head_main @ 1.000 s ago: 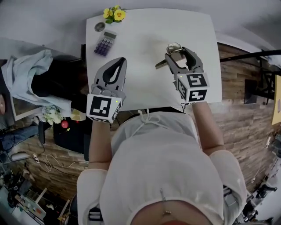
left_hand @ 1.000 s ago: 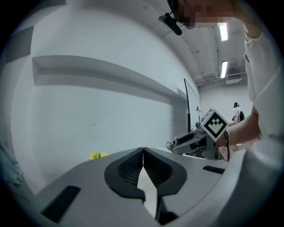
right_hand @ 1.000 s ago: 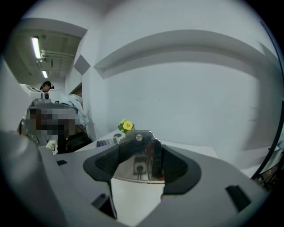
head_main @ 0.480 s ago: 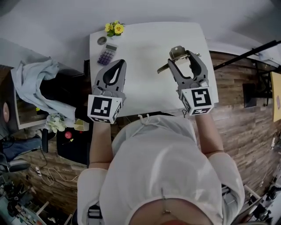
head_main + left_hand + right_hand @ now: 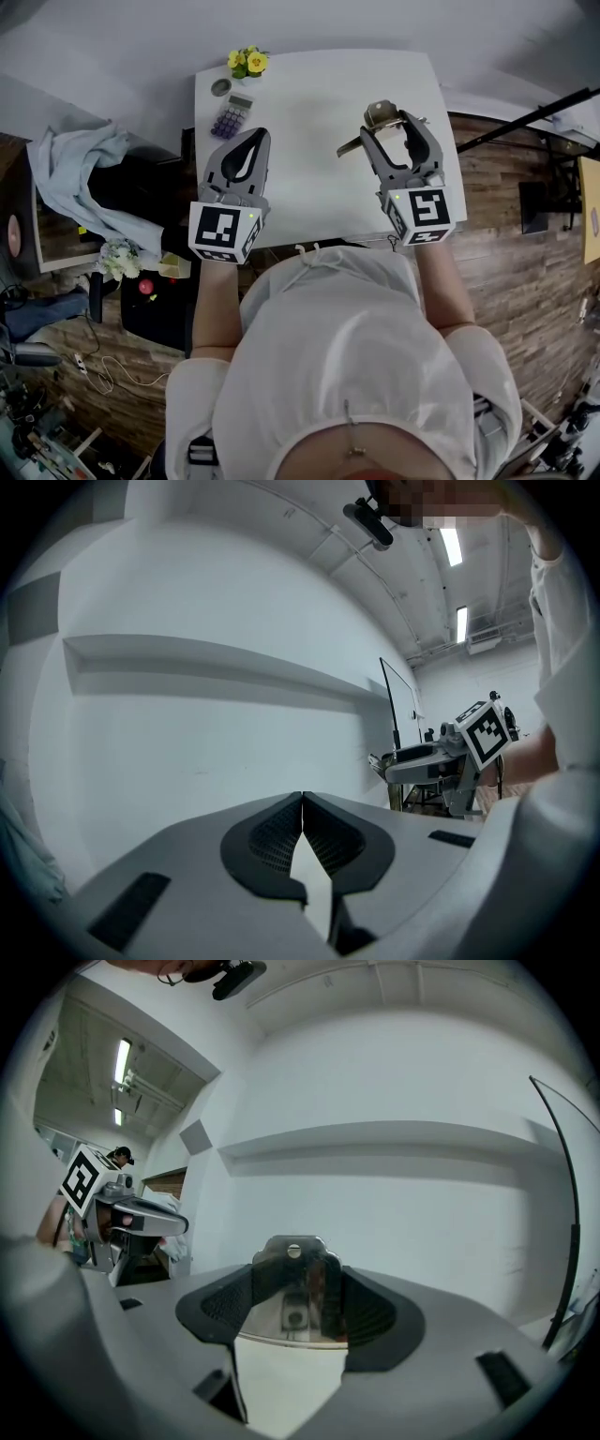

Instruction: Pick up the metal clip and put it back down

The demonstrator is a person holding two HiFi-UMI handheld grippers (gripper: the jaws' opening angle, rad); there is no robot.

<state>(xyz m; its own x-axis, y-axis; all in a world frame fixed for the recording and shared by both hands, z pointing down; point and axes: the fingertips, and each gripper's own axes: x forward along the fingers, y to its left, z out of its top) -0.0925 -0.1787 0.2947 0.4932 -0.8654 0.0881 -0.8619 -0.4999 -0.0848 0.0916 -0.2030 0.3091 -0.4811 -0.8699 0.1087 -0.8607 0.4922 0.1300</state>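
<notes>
The shiny metal clip [image 5: 379,114] [image 5: 294,1288] sits between the jaws of my right gripper [image 5: 391,120] [image 5: 298,1305], which is shut on it and holds it up above the white table [image 5: 309,103]. One handle of the clip sticks out to the left of the jaws in the head view. My left gripper [image 5: 246,142] [image 5: 302,829] hovers over the table's left front part, its jaws closed tip to tip with nothing between them. Both grippers point up and away from the table in their own views.
A purple calculator [image 5: 230,115], a small round tin [image 5: 220,87] and yellow flowers [image 5: 247,62] stand at the table's far left corner. A light cloth [image 5: 80,178] lies over dark furniture to the left. Wooden floor surrounds the table.
Both grippers shifted slightly between the earliest frame and half a second ago, the right one a little to the right with the clip; since then hardly anything moved.
</notes>
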